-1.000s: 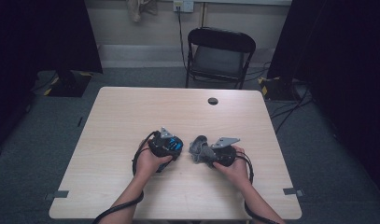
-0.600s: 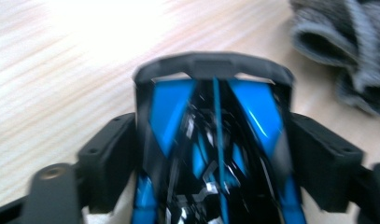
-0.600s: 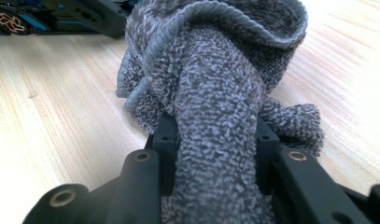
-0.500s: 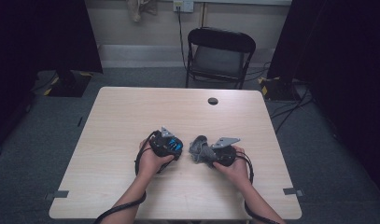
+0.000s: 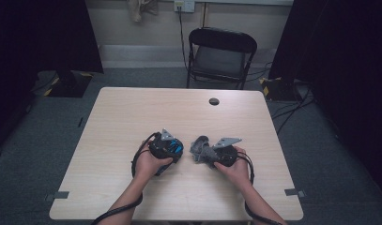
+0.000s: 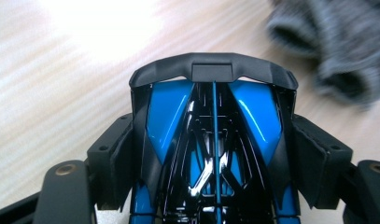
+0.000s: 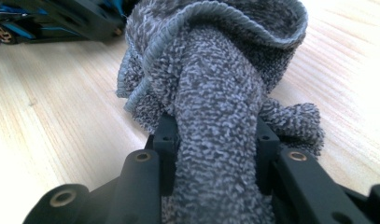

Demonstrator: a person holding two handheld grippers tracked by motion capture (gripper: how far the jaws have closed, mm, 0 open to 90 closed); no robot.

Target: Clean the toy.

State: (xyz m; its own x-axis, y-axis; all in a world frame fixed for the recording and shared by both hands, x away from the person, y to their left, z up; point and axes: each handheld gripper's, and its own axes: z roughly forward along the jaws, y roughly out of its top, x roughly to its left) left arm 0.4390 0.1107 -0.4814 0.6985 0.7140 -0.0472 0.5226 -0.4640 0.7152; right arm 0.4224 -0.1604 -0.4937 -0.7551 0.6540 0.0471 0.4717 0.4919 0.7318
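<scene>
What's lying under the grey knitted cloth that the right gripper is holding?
Bare light wooden table shows around the grey knitted cloth, pinched by the right gripper. The spot directly beneath the cloth is covered.

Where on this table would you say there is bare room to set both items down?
Free: the far half of the table up to the cable hole, and both side margins. Crowded: the near centre, where the left gripper holds a blue-black object and the right gripper a grey knit cloth.

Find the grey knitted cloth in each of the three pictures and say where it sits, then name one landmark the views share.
High view: the grey knitted cloth lies centre-right on the table, at the front of the right tongs.
Left gripper view: upper right corner, blurred, beyond the blue and black toy car.
Right gripper view: centre, clamped between the black jaws and rising to the top edge.
Shared landmark: the light wooden table.
</scene>
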